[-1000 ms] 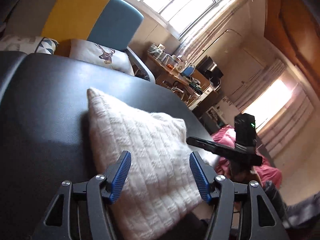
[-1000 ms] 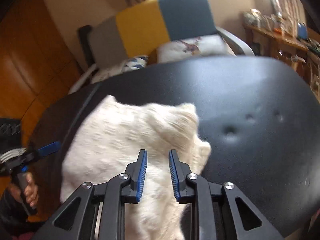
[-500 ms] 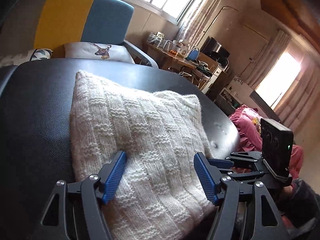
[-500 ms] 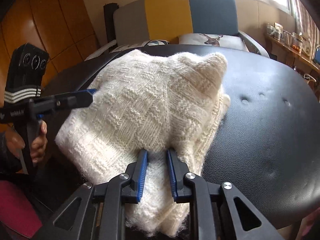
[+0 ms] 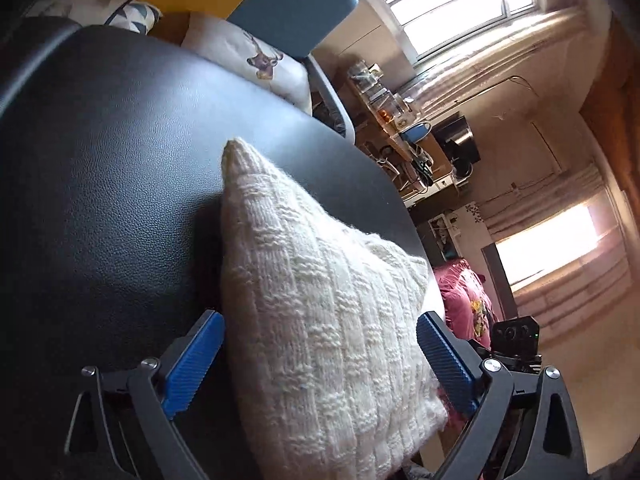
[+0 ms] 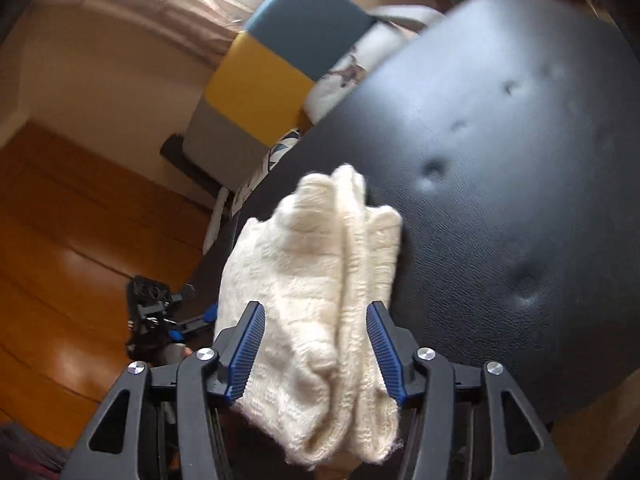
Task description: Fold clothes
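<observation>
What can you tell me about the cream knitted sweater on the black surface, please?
The cream knitted sweater is thick, fuzzy wool-like knit with a basket-weave pattern, folded into a layered bundle. It lies on the black leather-look surface, its near end overhanging the edge. Both the left gripper and the right gripper straddle it, jaws opening, pads apparently clear of the knit.

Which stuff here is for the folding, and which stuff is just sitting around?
For the folding:
- cream knitted sweater, folded on the black padded surface
- left gripper, jaws opening, sweater between them
- right gripper, jaws opening, sweater between them

Just sitting around:
- deer-print cushion
- yellow, blue and grey chair
- pink cloth
- cluttered desk
</observation>
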{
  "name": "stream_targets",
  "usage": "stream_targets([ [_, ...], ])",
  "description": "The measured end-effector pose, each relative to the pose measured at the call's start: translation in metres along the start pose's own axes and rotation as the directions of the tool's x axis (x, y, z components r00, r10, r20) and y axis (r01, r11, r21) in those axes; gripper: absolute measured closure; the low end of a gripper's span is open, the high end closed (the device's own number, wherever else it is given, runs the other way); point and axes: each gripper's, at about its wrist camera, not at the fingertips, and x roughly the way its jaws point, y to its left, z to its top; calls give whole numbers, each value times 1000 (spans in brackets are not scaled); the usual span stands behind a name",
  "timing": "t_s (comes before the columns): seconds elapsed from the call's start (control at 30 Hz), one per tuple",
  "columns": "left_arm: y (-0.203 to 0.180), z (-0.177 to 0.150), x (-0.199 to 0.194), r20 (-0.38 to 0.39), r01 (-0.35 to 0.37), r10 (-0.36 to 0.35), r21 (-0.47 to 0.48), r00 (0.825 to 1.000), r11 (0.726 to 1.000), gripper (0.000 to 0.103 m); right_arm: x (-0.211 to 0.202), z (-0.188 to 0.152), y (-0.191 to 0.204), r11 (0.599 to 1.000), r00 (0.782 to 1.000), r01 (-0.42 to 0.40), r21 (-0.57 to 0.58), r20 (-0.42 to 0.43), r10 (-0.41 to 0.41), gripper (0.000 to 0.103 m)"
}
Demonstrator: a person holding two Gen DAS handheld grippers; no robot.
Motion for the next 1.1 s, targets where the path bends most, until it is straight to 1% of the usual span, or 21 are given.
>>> stream_targets([
  [0.03, 4, 4, 7, -22, 4, -4, -16, 1000, 1000, 4, 5, 3, -5, 999, 1000, -5, 31, -18, 6, 42],
  [0.07, 8, 7, 13, -45, 8, -10, -32, 999, 999, 4, 13, 5, -10, 998, 998, 3, 62, -56, 1, 34],
  [0.13, 15, 11, 27, -97, 31, -38, -67, 995, 997, 4, 28, 7, -16, 997, 993, 29, 76, -117, -20, 31],
  [0.17, 17, 11, 33, -117, 18, -27, -72, 993, 997, 4, 32, 2, -20, 996, 990, 31, 79, -137, -20, 31],
  [0.2, 16, 11, 38, -127, 6, -14, -63, 992, 998, 4, 38, 1, -23, 996, 987, 17, 92, -159, -2, 31],
  [0.27, 8, 9, 42, -134, 9, -11, -23, 991, 1000, 3, 49, 1, -27, 992, 981, -18, 121, -189, 41, 30],
  [0.3, 4, 8, 44, -138, 9, -9, -3, 990, 1000, 3, 55, 1, -27, 992, 979, -21, 127, -199, 46, 30],
  [0.37, -3, 7, 49, -156, -5, 10, 32, 988, 999, 3, 64, 3, -26, 991, 976, -20, 132, -214, 48, 30],
  [0.43, -7, 5, 52, -161, -17, 26, 60, 987, 998, 3, 71, 5, -22, 991, 973, 7, 133, -230, 24, 30],
  [0.5, -8, 2, 53, -158, -26, 38, 83, 987, 996, 3, 75, 5, -17, 996, 967, 15, 90, -254, 8, 30],
  [0.53, -10, 1, 53, -156, -33, 48, 96, 987, 995, 3, 77, 4, -13, 998, 965, 28, 53, -262, -13, 30],
  [0.6, -16, -4, 53, -146, -92, 115, 156, 983, 984, 15, 80, 2, -4, 998, 962, 63, -17, -264, -65, 48],
  [0.63, -19, -7, 52, -147, -100, 126, 175, 981, 980, 24, 83, 3, 2, 995, 962, 83, -49, -258, -93, 51],
  [0.67, -20, -9, 52, -152, -97, 124, 173, 981, 980, 30, 83, 0, 6, 993, 965, 94, -65, -241, -107, 58],
  [0.7, -21, -11, 50, -143, -100, 125, 169, 982, 981, 33, 83, -3, 10, 992, 968, 102, -79, -220, -117, 62],
  [0.73, -24, -13, 47, -123, -104, 128, 180, 984, 978, 41, 82, -6, 13, 991, 973, 105, -87, -196, -121, 64],
  [0.77, -27, -16, 44, -104, -110, 132, 195, 986, 975, 46, 80, -8, 16, 990, 978, 108, -94, -170, -123, 66],
  [0.83, -41, -20, 41, -68, -124, 148, 274, 987, 954, 50, 74, -13, 15, 993, 986, 88, -79, -137, -98, 67],
  [0.93, -61, -13, 43, -75, -26, 53, 321, 996, 947, 52, 54, -13, 6, 997, 995, 64, -46, -80, -67, 68],
  [1.0, -81, -4, 55, -97, 38, -5, 348, 995, 937, 52, 30, -8, 2, 999, 999, 44, -22, -10, -44, 68],
  [1.1, -133, 14, 94, -132, 107, -54, 436, 990, 893, 52, -18, 8, 4, 997, 992, 69, -35, 110, -65, 68],
])
